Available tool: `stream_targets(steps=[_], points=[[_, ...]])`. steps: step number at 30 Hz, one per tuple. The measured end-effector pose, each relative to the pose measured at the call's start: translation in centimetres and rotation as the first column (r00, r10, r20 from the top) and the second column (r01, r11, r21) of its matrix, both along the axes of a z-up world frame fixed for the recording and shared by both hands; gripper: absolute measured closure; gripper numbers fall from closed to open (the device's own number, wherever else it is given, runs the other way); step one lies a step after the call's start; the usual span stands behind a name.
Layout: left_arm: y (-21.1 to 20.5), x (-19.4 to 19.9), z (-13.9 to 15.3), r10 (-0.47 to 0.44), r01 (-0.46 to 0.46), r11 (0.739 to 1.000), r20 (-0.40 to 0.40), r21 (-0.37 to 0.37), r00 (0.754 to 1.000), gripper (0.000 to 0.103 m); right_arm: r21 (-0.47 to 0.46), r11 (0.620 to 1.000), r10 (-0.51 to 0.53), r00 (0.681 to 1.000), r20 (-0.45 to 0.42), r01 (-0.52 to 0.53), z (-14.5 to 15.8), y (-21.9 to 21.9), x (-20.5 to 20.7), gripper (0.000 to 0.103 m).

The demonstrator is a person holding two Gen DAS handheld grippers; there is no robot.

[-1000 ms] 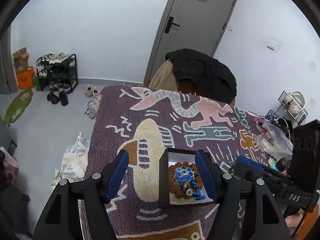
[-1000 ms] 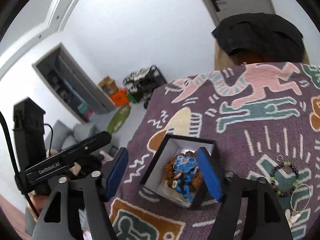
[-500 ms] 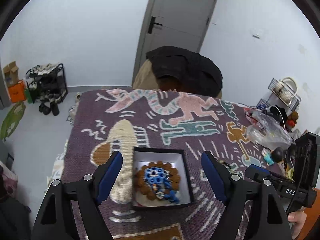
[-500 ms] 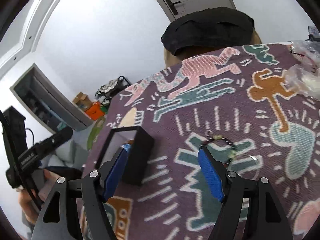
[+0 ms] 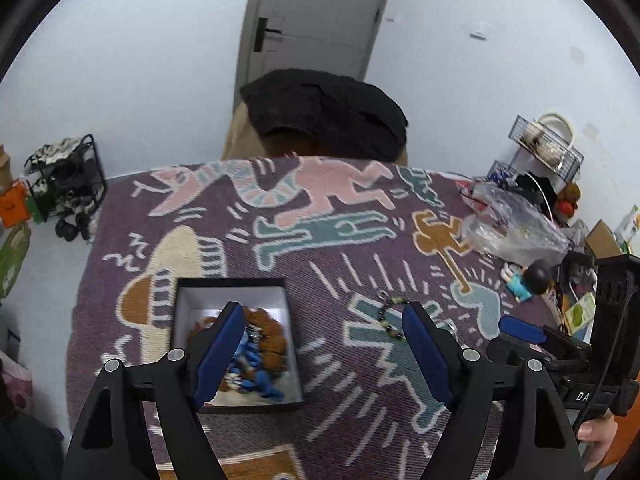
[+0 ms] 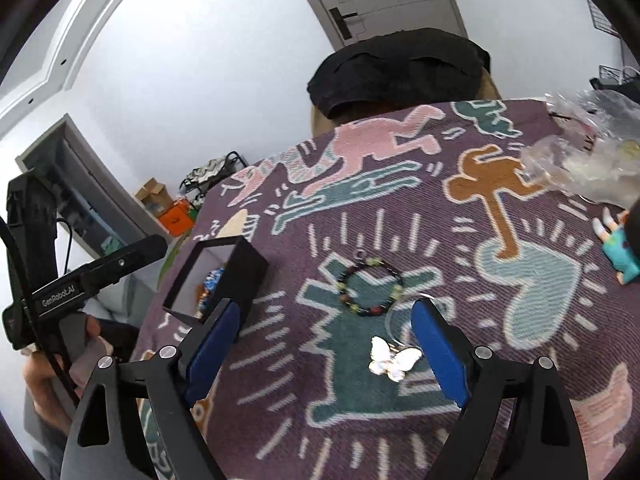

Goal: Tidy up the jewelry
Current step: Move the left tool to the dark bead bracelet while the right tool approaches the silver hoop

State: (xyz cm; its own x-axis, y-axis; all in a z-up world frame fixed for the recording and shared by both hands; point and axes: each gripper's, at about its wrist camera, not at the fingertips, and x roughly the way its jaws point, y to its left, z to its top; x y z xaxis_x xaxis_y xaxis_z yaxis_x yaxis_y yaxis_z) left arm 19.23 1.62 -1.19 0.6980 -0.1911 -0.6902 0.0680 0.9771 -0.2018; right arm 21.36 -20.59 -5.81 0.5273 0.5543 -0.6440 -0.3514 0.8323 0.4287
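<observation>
A black box (image 5: 232,282) with a white lining stands on the patterned cloth and holds a brown bead bracelet (image 5: 272,332) and blue pieces (image 5: 260,380). My left gripper (image 5: 324,344) hovers open just right of it, its left finger overlapping the box. A dark beaded bracelet (image 6: 370,288) lies on the cloth, with a white butterfly pendant (image 6: 394,360) on a thin ring just below it. My right gripper (image 6: 326,344) is above them, its jaws opening. The pendant lies between its fingers, untouched. The box (image 6: 248,268) is to its left.
A crumpled clear plastic bag (image 5: 512,232) and a small figurine (image 5: 528,280) lie at the cloth's right side. A chair draped with a black garment (image 5: 324,116) stands at the far edge. The cloth's left edge drops to the floor by a shoe rack (image 5: 64,184).
Both grippers moved right, away from the box they flanked. The box now sits at the left gripper's left finger. The right gripper now hangs over the bracelet and pendant, its jaws wider.
</observation>
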Motion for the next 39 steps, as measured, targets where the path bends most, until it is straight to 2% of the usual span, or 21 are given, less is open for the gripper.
stream_targets(steps=[10,12,14,16,18,20,22,24,27,32,33,34,39], points=[[-3.8,1.4,-1.2,-0.05,0.051,0.999,-0.023,0.016,0.998,0.022,0.002,0.998,-0.058,0.997,-0.051,0.059,-2.4,-3.0,0.6,0.015],[-4.2,1.8,-1.4,-0.052,0.052,0.999,-0.023,0.013,0.998,0.025,0.01,0.998,-0.066,0.996,-0.058,0.067,-2.8,-3.3,0.9,0.016],[-4.5,2.3,-1.6,-0.053,0.053,0.998,-0.033,0.015,0.998,0.033,0.017,0.998,-0.065,0.996,-0.066,0.067,-3.1,-3.4,1.1,0.023],[-4.7,2.8,-2.0,-0.052,0.053,0.999,-0.052,0.008,0.997,0.042,0.024,0.998,-0.058,0.994,-0.093,0.06,-3.8,-3.2,1.5,0.033],[-4.9,3.3,-2.4,-0.055,0.055,0.998,-0.068,0.003,0.996,0.05,0.012,0.998,-0.064,0.992,-0.11,0.066,-4.3,-3.1,1.8,0.036],[-5.2,3.6,-2.7,-0.058,0.058,0.998,-0.074,0.006,0.996,0.052,-0.015,0.997,-0.076,0.991,-0.113,0.075,-4.8,-2.8,2.0,0.038],[-5.5,3.9,-3.1,-0.063,0.064,0.998,-0.083,0.007,0.995,0.054,-0.059,0.995,-0.091,0.99,-0.111,0.085,-5.2,-2.4,2.4,0.049],[-5.8,4.3,-3.6,-0.068,0.068,0.998,-0.1,-0.001,0.993,0.059,-0.106,0.989,-0.113,0.988,-0.109,0.102,-5.6,-2.2,2.8,0.054],[-6.0,4.8,-4.2,-0.065,0.066,0.998,-0.113,0.003,0.991,0.06,-0.166,0.978,-0.141,0.984,-0.108,0.122,-6.4,-2.1,3.4,0.059],[-6.0,5.7,-5.6,-0.05,0.049,0.999,-0.146,-0.011,0.988,0.063,-0.287,0.948,-0.166,0.983,-0.075,0.138,-7.1,-1.3,3.8,0.084],[-6.0,5.8,-5.9,-0.049,0.048,0.999,-0.151,-0.013,0.987,0.063,-0.306,0.942,-0.167,0.984,-0.068,0.139,-7.2,-1.2,3.8,0.094],[-6.2,5.9,-6.2,-0.049,0.047,0.999,-0.156,-0.015,0.987,0.063,-0.322,0.936,-0.17,0.983,-0.062,0.142,-7.2,-1.2,3.8,0.099],[-7.2,6.5,-7.4,-0.057,0.058,0.998,-0.181,-0.003,0.982,0.063,-0.32,0.932,-0.194,0.98,-0.045,0.17,-7.1,-2.6,3.5,0.101]])
